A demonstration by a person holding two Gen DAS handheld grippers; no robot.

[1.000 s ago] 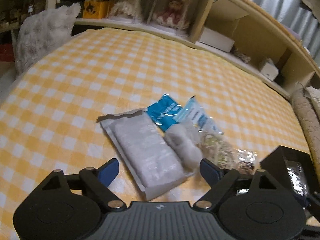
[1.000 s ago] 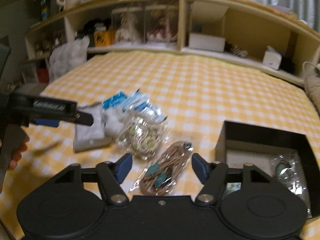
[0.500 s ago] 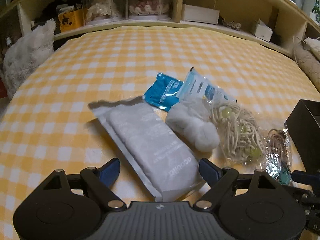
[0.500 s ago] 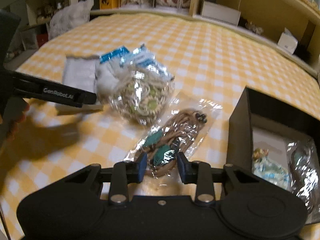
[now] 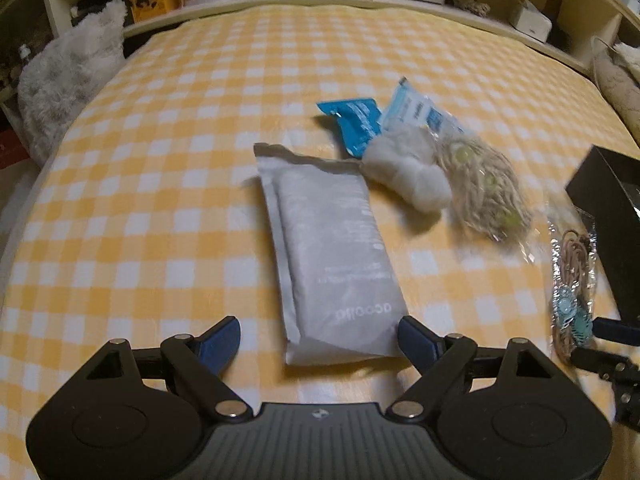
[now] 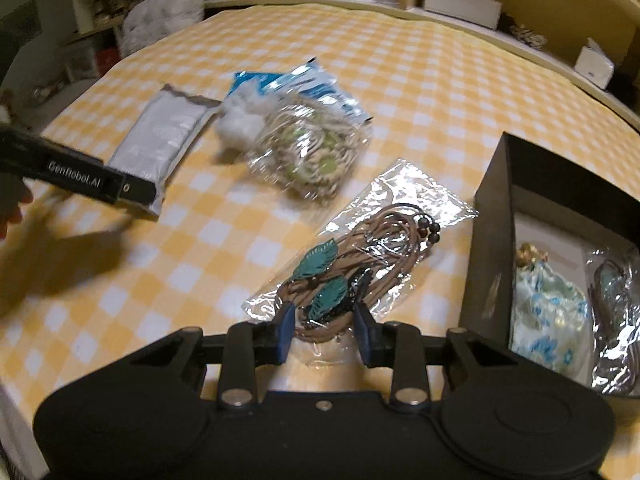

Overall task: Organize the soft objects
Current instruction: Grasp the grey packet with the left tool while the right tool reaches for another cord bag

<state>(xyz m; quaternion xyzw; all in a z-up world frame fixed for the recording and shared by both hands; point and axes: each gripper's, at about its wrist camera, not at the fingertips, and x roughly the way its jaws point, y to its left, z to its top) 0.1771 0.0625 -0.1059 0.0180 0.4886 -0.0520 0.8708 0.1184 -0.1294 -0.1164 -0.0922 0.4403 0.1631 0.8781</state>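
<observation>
Surface: bed w/ yellow-and-white checked cloth (image 5: 160,168), wooden shelving behind. Item 1: flat grey foil-look pouch (image 5: 332,256), lying lengthwise toward the left gripper (image 5: 319,334); that gripper's jaws are spread wide, blue pads either side of the pouch's near end, nothing held, whether pads touch it can't be told. Prob. lined up to take the pouch by its short end. Item 2: clear cellophane packet of brown cord necklace w/ teal leaf pendants (image 6: 352,268), flat on cloth just beside the open black cardboard box (image 6: 496,216). Right gripper (image 6: 325,330) has jaws drawn in narrow on the packet's near end; pads look to be against the plastic, so it reads as gripped, not yet lifted. Near-end grip prob. chosen so packet can swing the short way into the box. Box contents: pale blue floral fabric pouch (image 6: 548,316) and another crinkled clear packet (image 6: 616,316), i.e. box serves as collecting bin. Still loose on cloth, clustered mid-bed: clear bag of cream cord w/ green beads (image 6: 312,152), white fluffy ball (image 6: 240,120), blue-and-white plastic sachets (image 5: 360,124), touching or overlapping one another. Judgement: task partway, several items left.
</observation>
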